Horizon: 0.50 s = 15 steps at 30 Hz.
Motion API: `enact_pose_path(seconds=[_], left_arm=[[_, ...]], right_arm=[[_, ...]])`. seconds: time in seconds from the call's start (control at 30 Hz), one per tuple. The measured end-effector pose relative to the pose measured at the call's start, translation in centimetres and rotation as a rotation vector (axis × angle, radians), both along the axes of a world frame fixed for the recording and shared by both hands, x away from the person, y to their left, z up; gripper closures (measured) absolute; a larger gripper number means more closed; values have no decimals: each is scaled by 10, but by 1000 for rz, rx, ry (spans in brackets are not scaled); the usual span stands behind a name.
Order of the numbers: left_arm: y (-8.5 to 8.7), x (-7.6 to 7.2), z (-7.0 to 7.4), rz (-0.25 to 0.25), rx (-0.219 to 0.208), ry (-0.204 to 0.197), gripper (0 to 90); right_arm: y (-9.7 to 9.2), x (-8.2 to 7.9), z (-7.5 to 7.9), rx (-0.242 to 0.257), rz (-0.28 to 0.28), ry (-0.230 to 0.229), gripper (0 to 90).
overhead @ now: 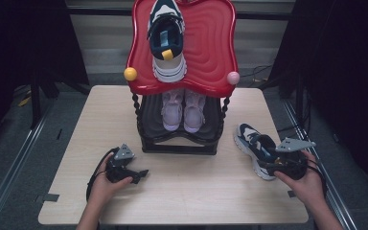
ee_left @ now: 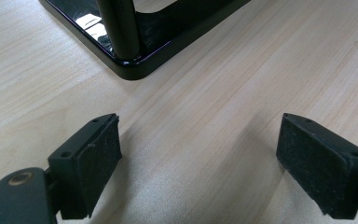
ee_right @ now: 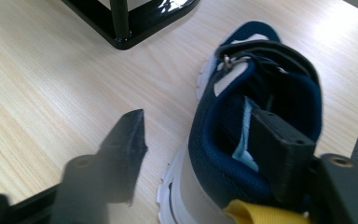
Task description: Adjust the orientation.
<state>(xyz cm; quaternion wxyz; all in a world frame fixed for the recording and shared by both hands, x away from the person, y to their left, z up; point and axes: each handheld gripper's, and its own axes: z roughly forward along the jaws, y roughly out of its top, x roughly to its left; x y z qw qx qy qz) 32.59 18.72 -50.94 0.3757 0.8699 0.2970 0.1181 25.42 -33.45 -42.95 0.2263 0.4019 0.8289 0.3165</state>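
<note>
the right gripper [ee_right: 200,154] straddles the heel collar of the navy shoe [ee_right: 242,140], one jaw inside the opening and the other apart outside it, so the jaws stand part open with no squeeze yet; the shoe's long axis runs away from them toward the shoe rack [overhead: 179,139]. the left gripper [ee_left: 198,163] is farther off, jaws wide over bare table [ee_left: 205,107]. the high view adds the matching shoe [overhead: 166,40] on the rack's red top.

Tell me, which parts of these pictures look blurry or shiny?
High view: dark at both sides, with soft glare on the red shelf top. Left gripper view: crisp wood grain, and a bright reflection on the rack's glossy black base. Right gripper view: the near black jaw is blurred, the navy shoe sharper, and the table's far corner looks washed out.
</note>
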Motion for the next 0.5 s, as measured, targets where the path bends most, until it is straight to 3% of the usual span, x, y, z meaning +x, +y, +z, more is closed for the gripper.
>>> enact_pose_path(seconds=[0.17,0.3,0.4,0.5], left_arm=[[0,0,0,0,1,0,132],[0,0,0,0,0,0,131],[0,0,0,0,0,0,132],[0,0,0,0,0,0,131]], right_arm=[[8,3,-4,26,44,36,554],[16,4,-4,12,44,20,686],[17,5,-4,50,29,21,728],[21,6,-4,51,26,13,762]])
